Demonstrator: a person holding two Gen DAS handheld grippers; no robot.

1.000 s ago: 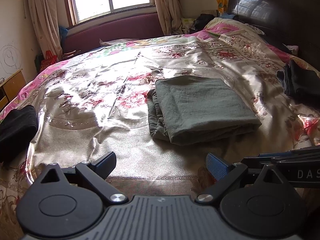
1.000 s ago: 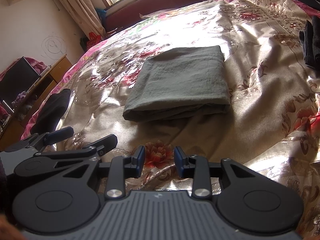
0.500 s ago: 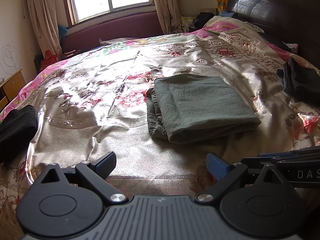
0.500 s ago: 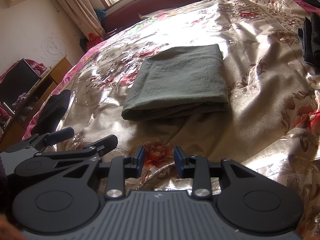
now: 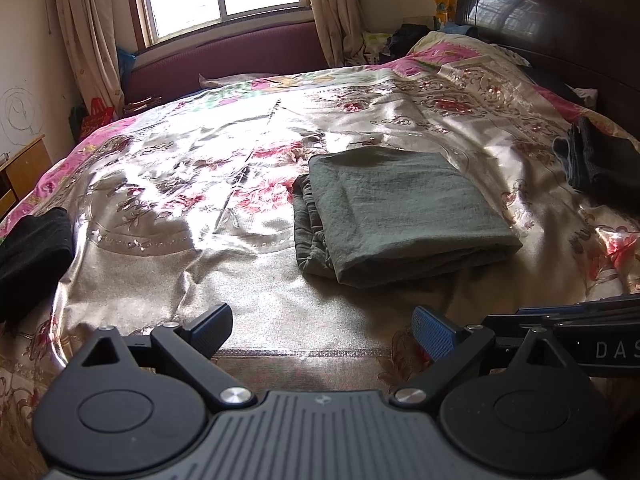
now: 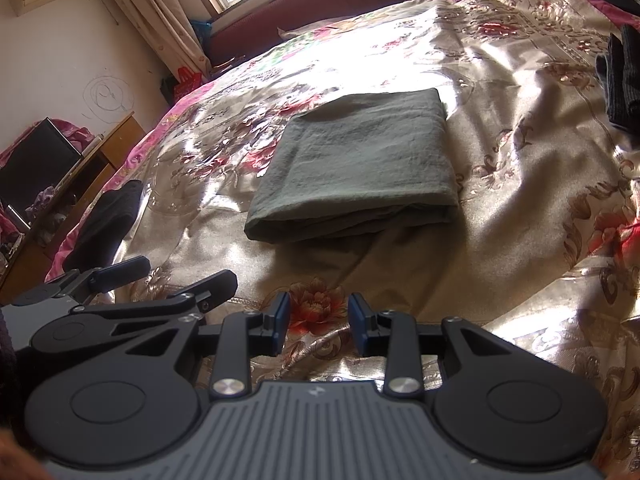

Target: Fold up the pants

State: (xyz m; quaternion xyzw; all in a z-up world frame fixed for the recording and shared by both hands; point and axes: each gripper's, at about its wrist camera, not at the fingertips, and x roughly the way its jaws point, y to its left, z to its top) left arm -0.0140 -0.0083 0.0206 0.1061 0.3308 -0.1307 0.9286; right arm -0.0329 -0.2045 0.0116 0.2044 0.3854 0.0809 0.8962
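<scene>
The grey-green pants [image 5: 400, 208] lie folded in a flat rectangle on the floral bedspread [image 5: 200, 168]; they also show in the right wrist view [image 6: 356, 168]. My left gripper [image 5: 322, 330] is wide open and empty, hovering over the near part of the bed, short of the pants. My right gripper [image 6: 319, 322] is partly open with a narrow gap, empty, also short of the pants. The left gripper shows at the left of the right wrist view [image 6: 168, 280].
A black garment [image 5: 32, 248] lies at the bed's left edge. Dark folded clothes [image 5: 596, 160] lie at the right. A dark headboard [image 5: 560, 20] stands at the back right. A wooden cabinet [image 6: 60, 184] stands left of the bed.
Both grippers have pulled back slightly from the folded pants. The jaws of both are unchanged and the pants lie still.
</scene>
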